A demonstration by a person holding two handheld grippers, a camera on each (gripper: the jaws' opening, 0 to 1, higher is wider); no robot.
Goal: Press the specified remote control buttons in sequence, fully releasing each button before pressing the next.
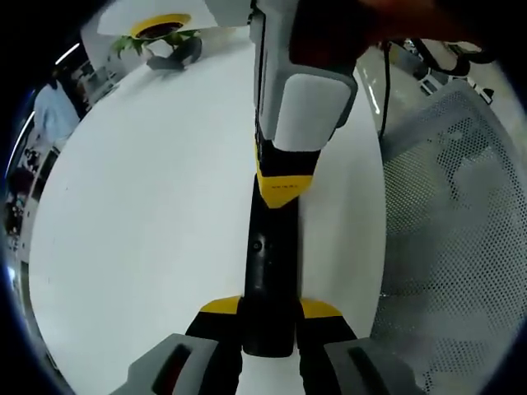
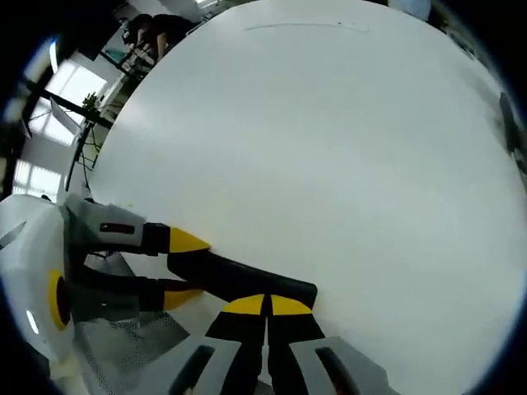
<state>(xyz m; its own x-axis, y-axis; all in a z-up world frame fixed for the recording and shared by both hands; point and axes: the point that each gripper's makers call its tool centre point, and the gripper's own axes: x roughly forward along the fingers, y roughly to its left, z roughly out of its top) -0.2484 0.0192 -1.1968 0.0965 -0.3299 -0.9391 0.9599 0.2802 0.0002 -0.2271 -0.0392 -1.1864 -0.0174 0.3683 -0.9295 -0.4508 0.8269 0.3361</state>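
In the left gripper view, we see the left gripper (image 1: 270, 317) clamping the near end of a black remote control (image 1: 270, 271) between its two yellow-tipped jaws. The remote control runs straight away from the jaws, lying over the white table (image 1: 148, 214). The right gripper (image 1: 284, 185) comes down from above, and its yellow tips meet the far part of the remote control's top face; whether they press a button there we cannot tell. In the right gripper view, we see the right gripper's jaws pressed together, their yellow tips touching each other and resting on the upper face of the remote control (image 2: 247, 284) near its end. The left gripper (image 2: 177, 267) enters from the left, one yellow tip on each side of the remote control's other end. Further out in the left gripper view, a grey mesh basket (image 1: 461, 239) stands just beside the table on the right, and a potted plant (image 1: 160, 33) sits at the table's far edge, well apart from both grippers.
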